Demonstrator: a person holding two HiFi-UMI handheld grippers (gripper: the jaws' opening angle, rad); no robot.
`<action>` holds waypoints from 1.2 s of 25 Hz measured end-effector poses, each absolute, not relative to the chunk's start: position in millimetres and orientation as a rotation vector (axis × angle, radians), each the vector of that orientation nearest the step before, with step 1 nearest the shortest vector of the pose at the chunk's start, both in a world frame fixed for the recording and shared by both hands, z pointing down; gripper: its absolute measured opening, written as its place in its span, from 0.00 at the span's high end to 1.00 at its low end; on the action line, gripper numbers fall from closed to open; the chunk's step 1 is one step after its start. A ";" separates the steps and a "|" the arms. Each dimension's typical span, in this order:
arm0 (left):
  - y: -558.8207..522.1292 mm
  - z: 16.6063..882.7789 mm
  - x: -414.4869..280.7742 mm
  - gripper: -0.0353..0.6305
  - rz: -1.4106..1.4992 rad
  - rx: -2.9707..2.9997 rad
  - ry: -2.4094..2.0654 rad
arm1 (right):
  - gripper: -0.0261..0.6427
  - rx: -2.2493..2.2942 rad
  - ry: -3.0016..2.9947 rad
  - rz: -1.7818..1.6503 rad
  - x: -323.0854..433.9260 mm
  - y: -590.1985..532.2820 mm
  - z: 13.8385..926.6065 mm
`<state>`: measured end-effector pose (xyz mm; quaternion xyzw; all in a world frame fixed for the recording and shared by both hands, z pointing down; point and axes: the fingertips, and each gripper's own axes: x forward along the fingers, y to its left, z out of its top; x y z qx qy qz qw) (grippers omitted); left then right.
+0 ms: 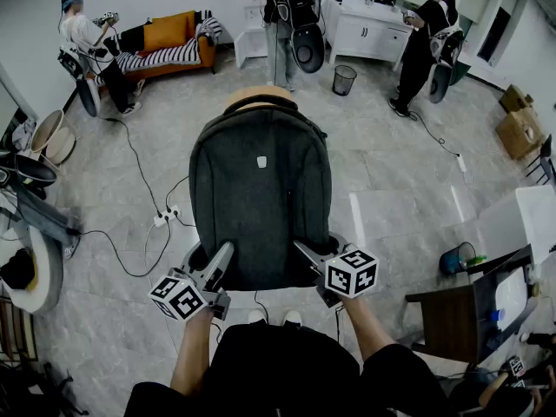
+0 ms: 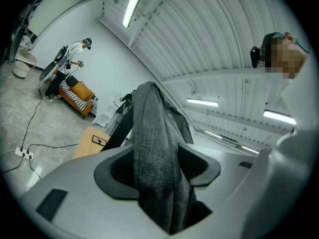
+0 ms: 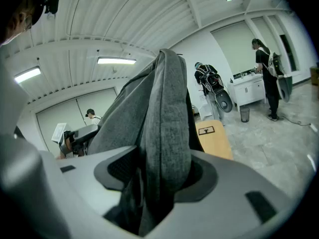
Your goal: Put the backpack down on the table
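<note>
Marker cubes and forearms come first from where I stand, and just beyond them the left gripper (image 1: 219,261) and the right gripper (image 1: 306,255) each have a near corner of the backpack (image 1: 261,194). Both gripper views show grey fabric bunched between the pads, so both are clamped on the bag and neither is empty. The backpack stretches away from the person, its carry-handle end out over the small wooden table (image 1: 258,93), of which only a tan edge peeks past the bag. Whether that far end already touches the top I can't tell. The table looks smaller than the bag, so I'd say centring matters here: bring the middle of the pack over the top before lowering. Keep both hands at matching height so the load doesn't roll sideways, let the far end settle first, then the near end. Only let the jaws go once the table is clearly carrying the weight.
</note>
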<state>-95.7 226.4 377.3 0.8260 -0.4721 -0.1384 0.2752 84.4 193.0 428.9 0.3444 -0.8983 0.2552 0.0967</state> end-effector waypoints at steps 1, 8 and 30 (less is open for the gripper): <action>226.8 377.8 -95.7 0.56 -0.374 2.222 -1.268 | 0.63 1.019 -2.662 0.757 84.6 193.5 429.0; 227.1 378.5 -95.9 0.57 -0.373 2.223 -1.252 | 0.63 1.033 -2.653 0.780 85.6 195.2 429.4; 235.4 387.0 -142.0 0.57 -0.376 2.245 -1.183 | 0.63 1.111 -2.616 0.784 42.6 213.7 434.6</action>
